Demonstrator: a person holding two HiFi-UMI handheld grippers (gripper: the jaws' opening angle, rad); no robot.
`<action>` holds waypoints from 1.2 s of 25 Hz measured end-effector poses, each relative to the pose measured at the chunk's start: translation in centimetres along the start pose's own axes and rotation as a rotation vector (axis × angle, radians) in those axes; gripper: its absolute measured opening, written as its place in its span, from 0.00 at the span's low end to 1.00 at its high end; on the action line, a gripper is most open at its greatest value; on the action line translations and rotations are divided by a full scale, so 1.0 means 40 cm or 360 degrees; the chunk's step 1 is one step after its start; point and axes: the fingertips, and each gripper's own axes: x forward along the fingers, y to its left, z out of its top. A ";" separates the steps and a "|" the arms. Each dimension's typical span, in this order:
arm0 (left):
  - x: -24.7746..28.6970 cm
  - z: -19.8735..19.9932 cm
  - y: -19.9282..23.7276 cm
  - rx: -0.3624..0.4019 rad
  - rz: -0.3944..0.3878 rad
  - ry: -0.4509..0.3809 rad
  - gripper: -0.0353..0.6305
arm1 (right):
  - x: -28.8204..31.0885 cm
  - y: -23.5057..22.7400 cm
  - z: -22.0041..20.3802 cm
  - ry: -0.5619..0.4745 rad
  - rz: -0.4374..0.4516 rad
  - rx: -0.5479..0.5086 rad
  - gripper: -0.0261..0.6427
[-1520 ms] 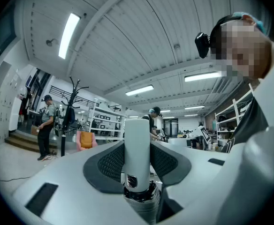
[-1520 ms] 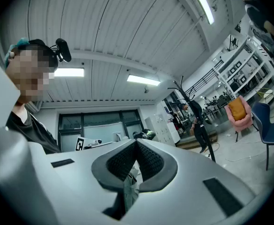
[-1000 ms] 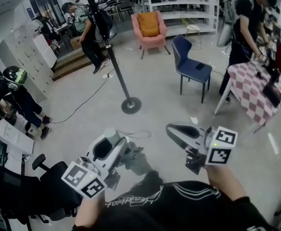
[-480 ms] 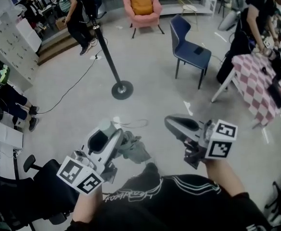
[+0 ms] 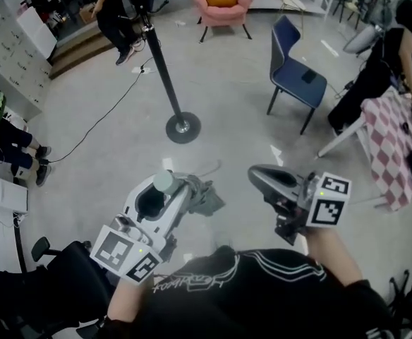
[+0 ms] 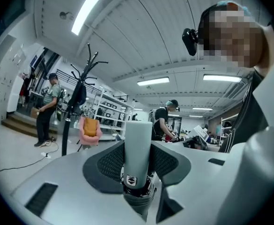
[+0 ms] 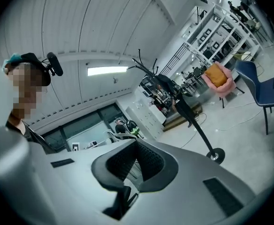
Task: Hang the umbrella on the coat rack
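Closest to me, the person's left tool is clamped on the pale handle of a short folded umbrella, held out in front of the chest, low over the floor. The right tool sits just beside it with its jaws together and nothing between them.

The umbrella lies crosswise to the left jaws. Its long axis is roughly upright, blunt handle end up, with the bunched grey canopy below and a little to the right of the grip.

Further off stands the coat rack, a dark pole on a round base, well apart from both tools. Its hooks show only in the left gripper view, high above the handle.

From here I'd call this the carry toward the rack, with nothing hung yet. The next move looks like closing the gap and lifting the handle to hook height. I can't spot a strap, so what catches the hook is unclear
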 end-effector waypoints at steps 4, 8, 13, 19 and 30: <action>0.040 0.041 0.077 -0.0014 -0.0006 -0.0009 0.29 | 0.075 -0.022 0.057 -0.0021 0.0045 -0.0011 0.06; 0.098 0.071 0.136 -0.0074 -0.0003 -0.0036 0.29 | 0.113 -0.067 0.114 -0.0016 0.0096 -0.0021 0.06; 0.165 0.076 0.206 -0.0157 0.0027 -0.0064 0.29 | 0.152 -0.168 0.171 -0.0007 0.0138 0.0033 0.06; 0.291 0.122 0.328 -0.0237 0.0120 -0.0139 0.29 | 0.244 -0.315 0.296 0.0037 0.0242 0.0039 0.06; 0.500 0.215 0.512 -0.0178 0.0346 -0.0203 0.29 | 0.393 -0.523 0.498 0.0118 0.0428 0.0076 0.06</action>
